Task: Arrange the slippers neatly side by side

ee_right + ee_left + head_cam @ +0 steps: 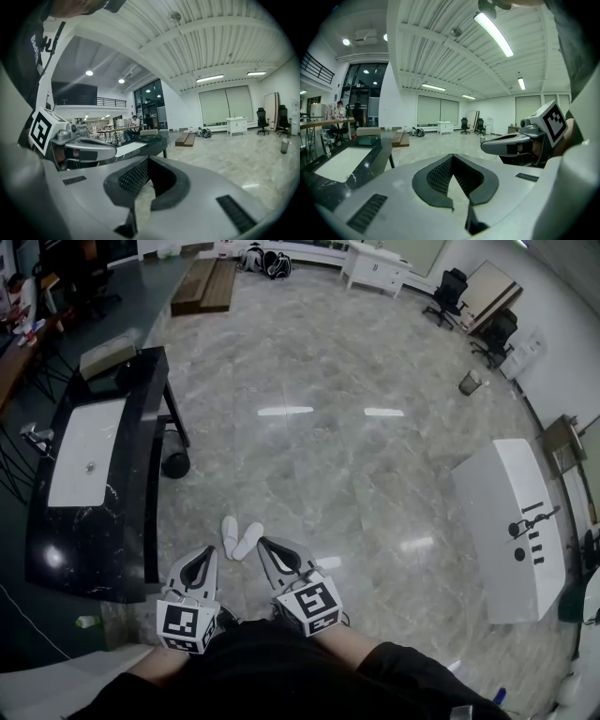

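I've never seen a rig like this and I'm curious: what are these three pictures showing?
No robot here. A person holds a two-jaw gripper in each hand: the left gripper and the right gripper. The wide picture comes from a camera on the person's head, looking down at the floor. The other two come from cameras riding on each gripper, looking along its jaws. A pair of white slippers lies on the floor just ahead of the grippers, in a V, touching at one end. Both grippers are shut and hold nothing.
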A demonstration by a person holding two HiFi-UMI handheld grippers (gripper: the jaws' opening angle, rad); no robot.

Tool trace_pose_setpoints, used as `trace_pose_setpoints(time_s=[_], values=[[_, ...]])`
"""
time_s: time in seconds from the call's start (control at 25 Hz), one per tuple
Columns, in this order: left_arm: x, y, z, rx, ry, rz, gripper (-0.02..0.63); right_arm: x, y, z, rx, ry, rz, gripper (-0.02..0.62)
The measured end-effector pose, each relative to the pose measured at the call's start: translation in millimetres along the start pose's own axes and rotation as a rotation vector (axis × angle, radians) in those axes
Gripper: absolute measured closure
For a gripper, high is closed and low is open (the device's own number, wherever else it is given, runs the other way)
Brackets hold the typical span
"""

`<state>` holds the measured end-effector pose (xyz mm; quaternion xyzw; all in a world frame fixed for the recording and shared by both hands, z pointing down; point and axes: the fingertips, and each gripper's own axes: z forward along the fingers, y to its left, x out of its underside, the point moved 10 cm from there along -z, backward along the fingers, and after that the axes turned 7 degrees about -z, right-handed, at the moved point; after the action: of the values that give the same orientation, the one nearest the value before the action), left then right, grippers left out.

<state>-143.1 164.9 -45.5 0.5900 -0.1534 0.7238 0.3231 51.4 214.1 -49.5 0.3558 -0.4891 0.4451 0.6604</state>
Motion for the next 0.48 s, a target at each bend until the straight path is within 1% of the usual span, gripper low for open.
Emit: trace_pose_setpoints(time_s=[0.24, 0.48], values=[[4, 9, 4, -0.031, 0.01, -0.004, 0.606, 11, -8, 14, -0.022, 0.027, 0.011, 0.597], [10, 21, 14, -0.058, 0.026, -0.019, 0.606, 20, -12, 32, -0.067, 0.067, -0.009, 0.595]])
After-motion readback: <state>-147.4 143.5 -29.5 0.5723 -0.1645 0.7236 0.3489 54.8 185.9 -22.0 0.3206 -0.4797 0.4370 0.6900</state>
